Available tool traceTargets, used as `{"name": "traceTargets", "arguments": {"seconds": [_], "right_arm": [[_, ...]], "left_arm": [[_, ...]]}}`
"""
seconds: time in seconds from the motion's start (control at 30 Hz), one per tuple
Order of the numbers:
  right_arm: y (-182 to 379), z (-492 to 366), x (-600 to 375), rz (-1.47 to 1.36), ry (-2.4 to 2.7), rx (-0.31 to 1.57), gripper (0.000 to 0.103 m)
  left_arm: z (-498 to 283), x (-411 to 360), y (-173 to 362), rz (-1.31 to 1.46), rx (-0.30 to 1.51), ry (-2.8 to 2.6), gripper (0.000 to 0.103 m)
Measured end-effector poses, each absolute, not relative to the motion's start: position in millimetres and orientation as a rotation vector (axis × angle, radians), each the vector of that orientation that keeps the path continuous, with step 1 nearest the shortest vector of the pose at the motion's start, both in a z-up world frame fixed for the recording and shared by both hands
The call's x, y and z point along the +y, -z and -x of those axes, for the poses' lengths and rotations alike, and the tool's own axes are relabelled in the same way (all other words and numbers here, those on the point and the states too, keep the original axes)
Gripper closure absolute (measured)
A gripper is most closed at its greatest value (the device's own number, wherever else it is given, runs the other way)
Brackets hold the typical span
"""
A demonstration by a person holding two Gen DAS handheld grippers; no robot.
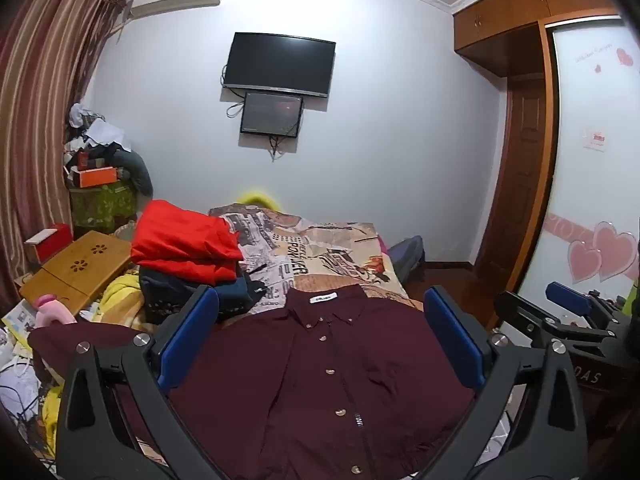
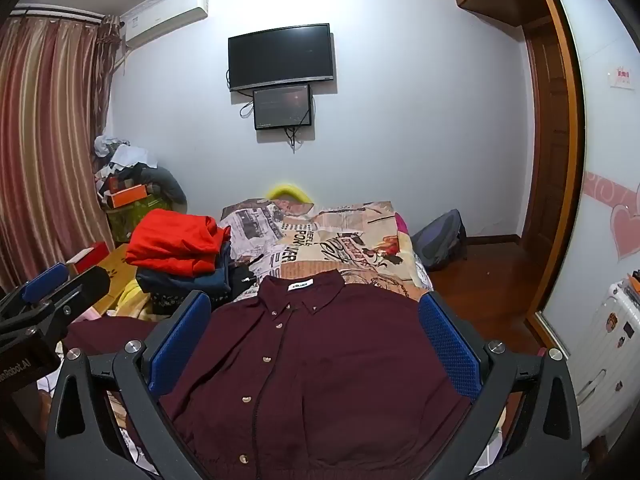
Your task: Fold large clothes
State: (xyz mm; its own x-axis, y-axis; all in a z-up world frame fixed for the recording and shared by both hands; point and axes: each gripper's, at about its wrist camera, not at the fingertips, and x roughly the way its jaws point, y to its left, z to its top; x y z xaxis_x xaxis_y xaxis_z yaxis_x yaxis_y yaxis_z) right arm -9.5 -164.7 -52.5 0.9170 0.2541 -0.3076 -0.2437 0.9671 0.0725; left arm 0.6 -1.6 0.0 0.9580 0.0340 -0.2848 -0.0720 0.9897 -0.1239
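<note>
A dark maroon button-up shirt (image 1: 320,380) lies flat and face up on the bed, collar toward the far end, one sleeve spread out to the left. It also shows in the right wrist view (image 2: 320,360). My left gripper (image 1: 320,332) is open and empty, held above the shirt's chest. My right gripper (image 2: 316,332) is open and empty above the same shirt. The right gripper shows at the right edge of the left wrist view (image 1: 568,312), and the left gripper at the left edge of the right wrist view (image 2: 48,292).
A stack of folded clothes, red on top (image 1: 184,244), sits on the bed's far left. The bed has a printed cover (image 1: 332,252). A wooden lap table (image 1: 76,268) and clutter lie left. A backpack (image 2: 440,240) and a white suitcase (image 2: 600,344) stand on the floor at right.
</note>
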Motion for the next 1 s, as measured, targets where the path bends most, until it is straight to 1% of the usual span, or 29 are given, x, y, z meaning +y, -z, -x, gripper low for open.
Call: {"name": "traceTargets", "arguments": {"seconds": [0.1, 0.13, 0.2, 1.0], "right_arm": [[51.8, 7.9, -164.9, -0.038, -0.258, 0.326, 0.0], [51.4, 7.9, -164.9, -0.035, -0.257, 0.324, 0.0], [50.4, 8.4, -165.0, -0.03, -0.255, 0.318, 0.0], [52.5, 10.2, -155.0, -0.016, -0.268, 0.334, 0.0]], "left_arm": [[-7.0, -10.4, -0.3, 0.11, 0.305, -0.054, 0.0], [-0.9, -9.2, 0.1, 0.125, 0.279, -0.047, 0.0], [-6.1, 3.9, 0.8, 0.17, 0.301, -0.04, 0.0], [-2.5, 7.3, 5.3, 0.173, 0.294, -0.051, 0.0]]}}
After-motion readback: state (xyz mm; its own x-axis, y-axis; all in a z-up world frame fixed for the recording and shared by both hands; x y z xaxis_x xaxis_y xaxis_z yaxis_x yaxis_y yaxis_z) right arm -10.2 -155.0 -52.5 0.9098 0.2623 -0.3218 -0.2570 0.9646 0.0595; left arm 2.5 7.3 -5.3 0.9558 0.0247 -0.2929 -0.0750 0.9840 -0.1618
